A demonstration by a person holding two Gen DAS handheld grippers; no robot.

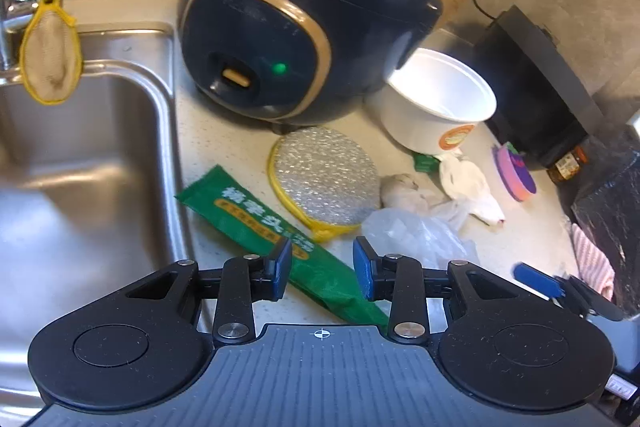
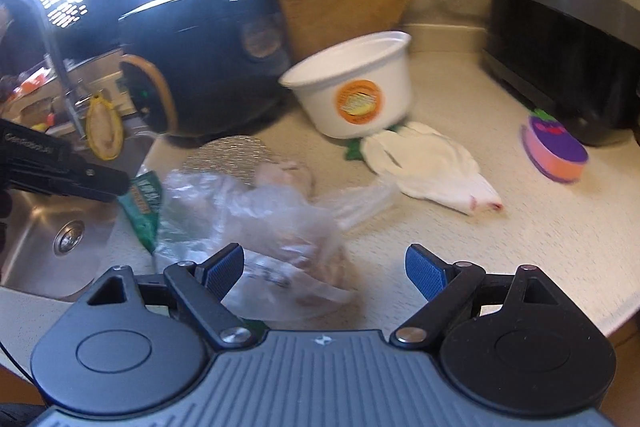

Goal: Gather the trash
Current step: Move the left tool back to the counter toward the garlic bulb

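- Two claws hover over a pale speckled worktop (image 2: pixel 500 227) beside a brushed stainless sink (image 1: pixel 92 163).
- The left claw (image 1: pixel 322 269) is released, its blue ribbed pads apart over a long, flat green wrapper (image 1: pixel 280 239) printed with white and yellow Chinese characters, too blurred to read with confidence.
- The right claw (image 2: pixel 324 269) is spread wide and grips nothing; it sits just above a crumpled, translucent plastic bag (image 2: pixel 276 223).
- Just beside the wrapper lies a round silvery mesh scrubber (image 1: pixel 324 179) with yellow edging.
- A crumpled white tissue (image 2: pixel 428 163) lies near a tilted white plastic tub (image 2: pixel 356 87), which carries a round orange label, its text illegible.
- Behind these sits a glossy navy rice cooker (image 1: pixel 296 23) with gold trim and a green light.
- A round purple-and-pink sponge (image 2: pixel 556 151) lies well apart, to the right.
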